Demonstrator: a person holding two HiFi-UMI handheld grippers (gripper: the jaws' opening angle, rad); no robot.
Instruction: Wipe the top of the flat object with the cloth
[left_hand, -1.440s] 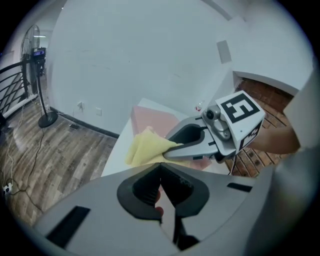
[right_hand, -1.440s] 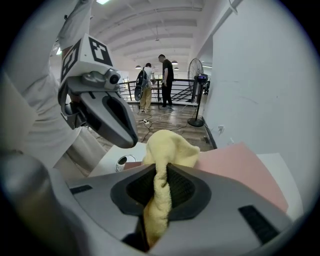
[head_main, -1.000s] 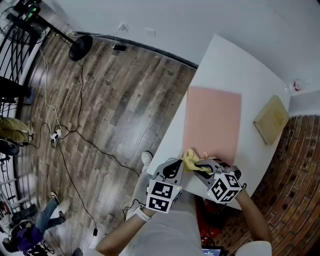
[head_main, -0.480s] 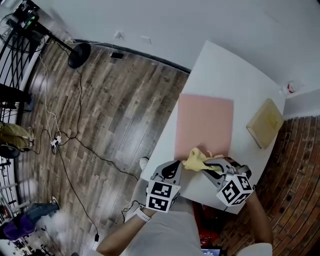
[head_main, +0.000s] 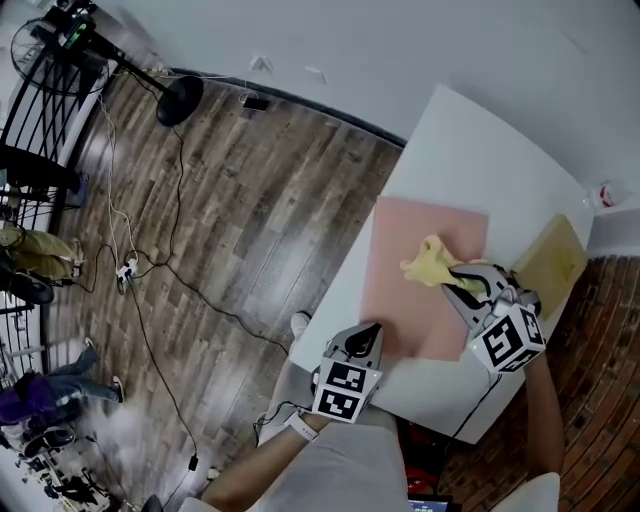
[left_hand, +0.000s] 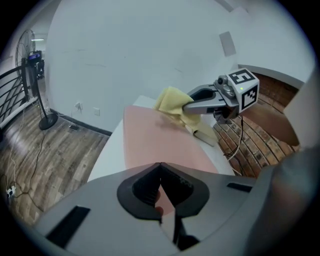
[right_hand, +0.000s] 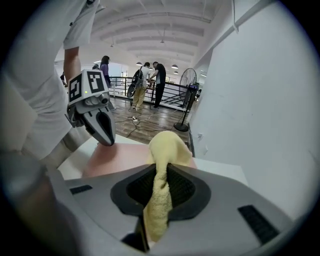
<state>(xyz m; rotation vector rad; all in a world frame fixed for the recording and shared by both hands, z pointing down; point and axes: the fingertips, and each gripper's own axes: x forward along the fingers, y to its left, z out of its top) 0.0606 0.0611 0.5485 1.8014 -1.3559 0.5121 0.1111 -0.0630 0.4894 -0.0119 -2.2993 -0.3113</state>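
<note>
Here, right gripper (head_main: 457, 277) clenching yellow cloth (head_main: 427, 262) over pink mat (head_main: 398, 295), left gripper (head_main: 368, 334) jaws closed.

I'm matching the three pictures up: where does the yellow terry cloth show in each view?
Head view: yellow terry cloth right of centre, over the pink flat mat.
Left gripper view: upper centre.
Right gripper view: centre, running down to the bottom.
Shared landmark: the pink flat mat.

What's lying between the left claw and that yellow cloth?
Only bare pink mat; nothing sits on it between the left claw and the cloth. The head view shows it.
</note>
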